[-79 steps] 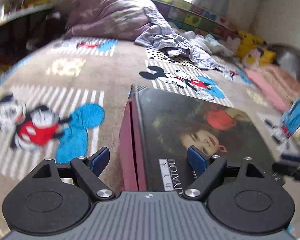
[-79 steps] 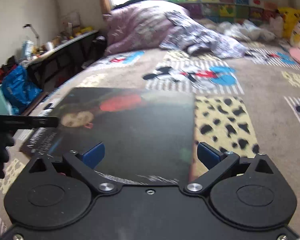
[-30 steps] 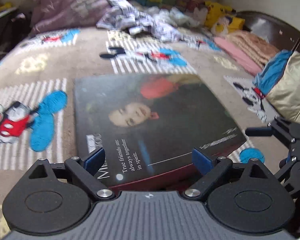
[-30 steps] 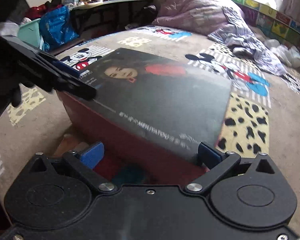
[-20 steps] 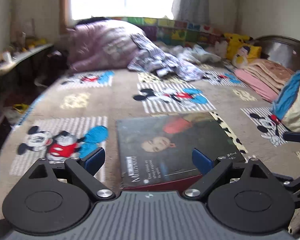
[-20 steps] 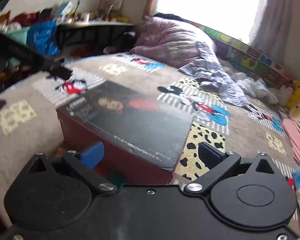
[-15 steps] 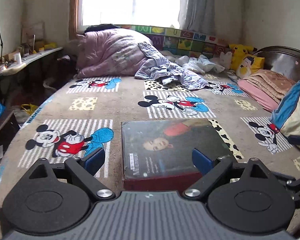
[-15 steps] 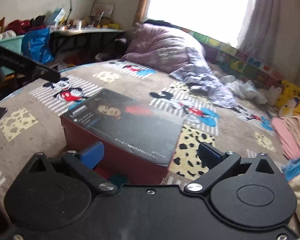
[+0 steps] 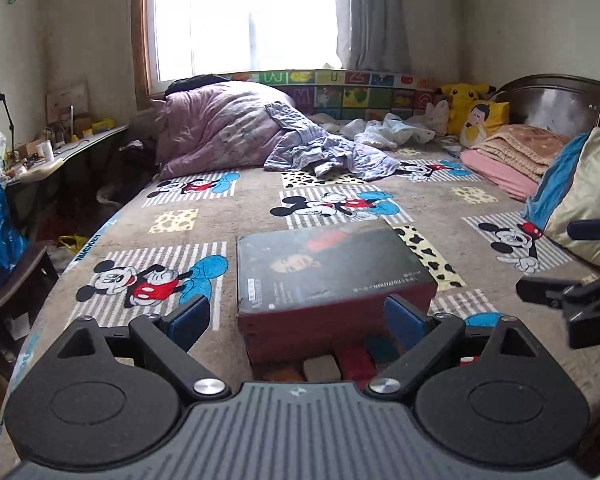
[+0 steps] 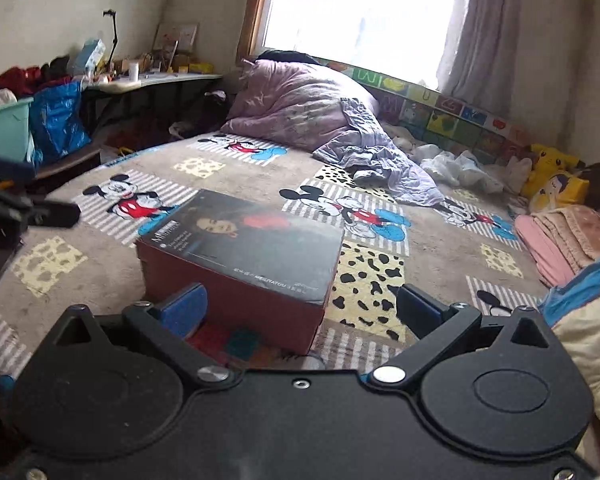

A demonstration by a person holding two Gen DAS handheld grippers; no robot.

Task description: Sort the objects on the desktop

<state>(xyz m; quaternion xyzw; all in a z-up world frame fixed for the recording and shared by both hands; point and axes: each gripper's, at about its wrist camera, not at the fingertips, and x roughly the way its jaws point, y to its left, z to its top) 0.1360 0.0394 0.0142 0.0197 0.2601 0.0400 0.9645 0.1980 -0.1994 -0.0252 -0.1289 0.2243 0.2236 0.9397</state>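
Observation:
A dark red box with a printed portrait lid lies on the Mickey Mouse bedspread; it also shows in the right wrist view. Small coloured blocks lie at its near side, partly hidden; they also show in the right wrist view. My left gripper is open and empty, held back from the box. My right gripper is open and empty, also back from the box. Each gripper shows at the edge of the other's view.
A purple quilt and crumpled clothes lie at the far end of the bed. Folded blankets and a pillow are at the right. A cluttered desk and blue bag stand left of the bed.
Both grippers have pulled back and risen away from the box, which now looks smaller and rests on the bed with its lid on.

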